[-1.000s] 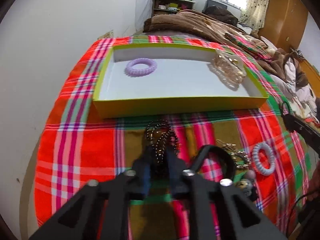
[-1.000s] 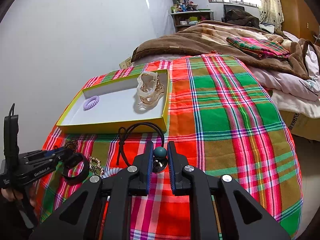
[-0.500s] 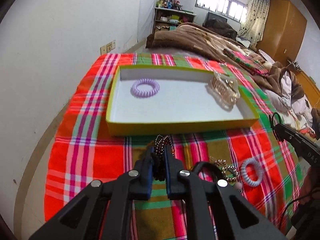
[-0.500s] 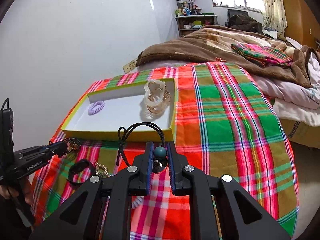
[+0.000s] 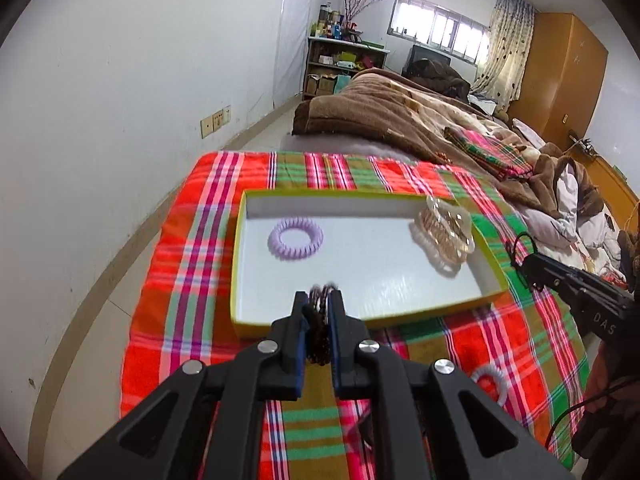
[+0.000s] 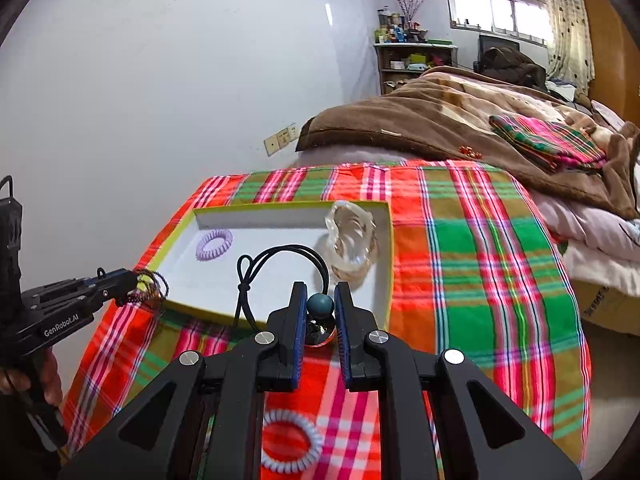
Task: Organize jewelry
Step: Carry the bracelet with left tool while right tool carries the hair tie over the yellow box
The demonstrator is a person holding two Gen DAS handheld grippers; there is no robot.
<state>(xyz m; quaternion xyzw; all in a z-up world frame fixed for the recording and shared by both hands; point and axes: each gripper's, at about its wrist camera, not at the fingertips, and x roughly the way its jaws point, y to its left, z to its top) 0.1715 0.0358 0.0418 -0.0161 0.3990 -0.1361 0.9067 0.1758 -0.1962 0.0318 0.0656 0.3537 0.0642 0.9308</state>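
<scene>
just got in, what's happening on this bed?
A person is sorting hair accessories into a yellow-rimmed tray on a plaid cloth. The left gripper pinches a dark beaded bracelet at the tray's near edge; the right gripper grips a beaded black hair tie. A purple coil tie and clear claw clip lie inside; a white coil tie lies outside.
</scene>
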